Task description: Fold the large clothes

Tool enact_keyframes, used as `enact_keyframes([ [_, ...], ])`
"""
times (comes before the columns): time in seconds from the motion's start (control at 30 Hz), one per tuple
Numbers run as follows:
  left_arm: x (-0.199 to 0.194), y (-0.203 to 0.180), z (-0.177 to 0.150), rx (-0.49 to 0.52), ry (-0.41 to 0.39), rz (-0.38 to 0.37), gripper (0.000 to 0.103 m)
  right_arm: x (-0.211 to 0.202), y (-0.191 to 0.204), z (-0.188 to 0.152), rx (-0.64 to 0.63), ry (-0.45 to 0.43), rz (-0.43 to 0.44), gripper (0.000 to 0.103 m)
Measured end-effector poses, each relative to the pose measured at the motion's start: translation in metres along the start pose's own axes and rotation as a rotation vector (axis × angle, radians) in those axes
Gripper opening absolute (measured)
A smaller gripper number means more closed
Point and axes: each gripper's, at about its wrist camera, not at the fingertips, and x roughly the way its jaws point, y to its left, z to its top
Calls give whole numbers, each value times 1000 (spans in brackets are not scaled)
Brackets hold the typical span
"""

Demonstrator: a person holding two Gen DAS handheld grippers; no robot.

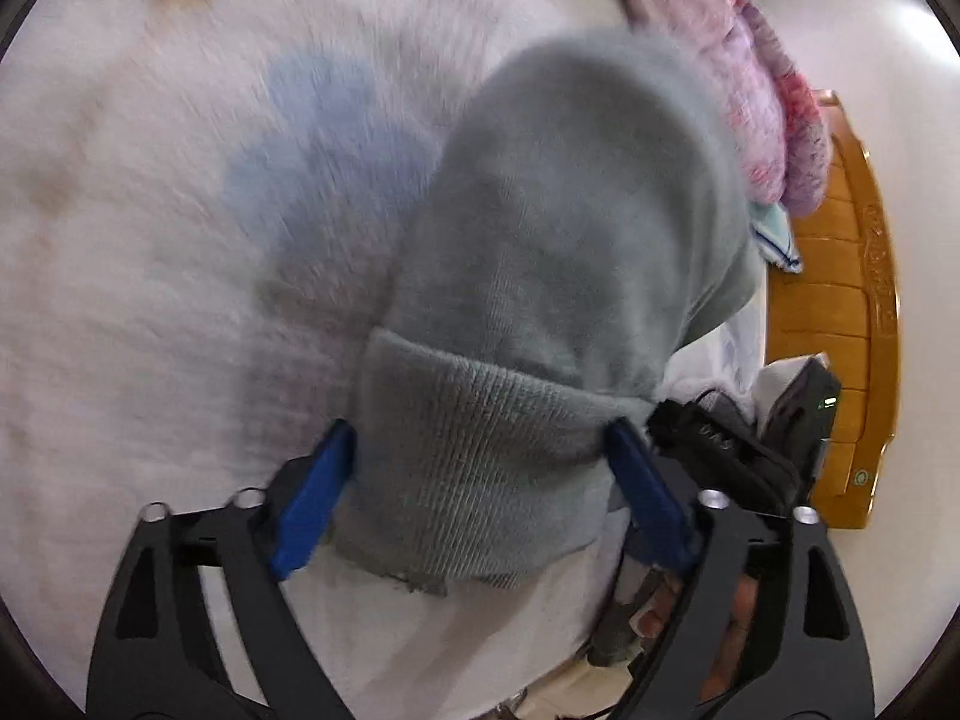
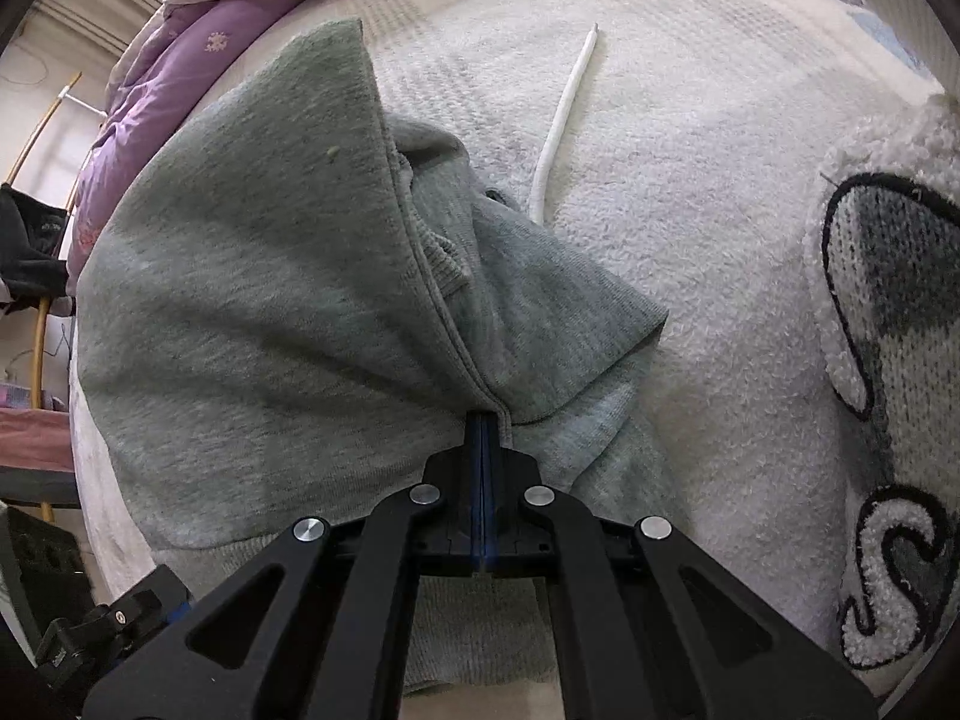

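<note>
Grey fleece hoodie (image 2: 252,312) is pinched in the right gripper (image 2: 482,420), blue pads pressed flat together on the seam where hood edge meets body. Left gripper (image 1: 480,450) has jaws spread wide, ribbed cuff (image 1: 474,480) of the sleeve sitting between the two blue pads (image 1: 312,498); contact on either side looks likely, but no squeeze, so not a grasp. Hoodie lies bunched ahead of both jaws on the white fluffy blanket (image 2: 690,210).

Judgement: close left on the cuff before any lift, keep right clamped on the seam, pull both out evenly so the fabric flattens, not twists. Watch the white drawstring (image 2: 564,114) trailing ahead of the right jaws; could snag.

Outward: knitted black-and-white cushion (image 2: 888,360) right of the right jaws, purple quilt (image 2: 180,60) far left, pink plush fabric (image 1: 720,60) and wooden bed frame (image 1: 852,300) right of the left jaws. Left view is motion-blurred.
</note>
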Motion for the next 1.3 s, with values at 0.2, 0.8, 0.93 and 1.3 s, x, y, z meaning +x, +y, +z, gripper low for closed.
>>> enact_keyframes([
  [0.2,27,-6,9,30,37,40,89,-5,-4,-8,9,-20,-3,0],
  [0.8,-2,-53,19,175,22,149,48,-45,-58,-109,520,-31,200,74],
  [0.93,-1,-52,19,180,20,155,48,-28,-78,-120,643,-50,379,77],
  [1.3,-2,-50,14,179,10,175,48,3,-73,-81,642,-44,545,62],
])
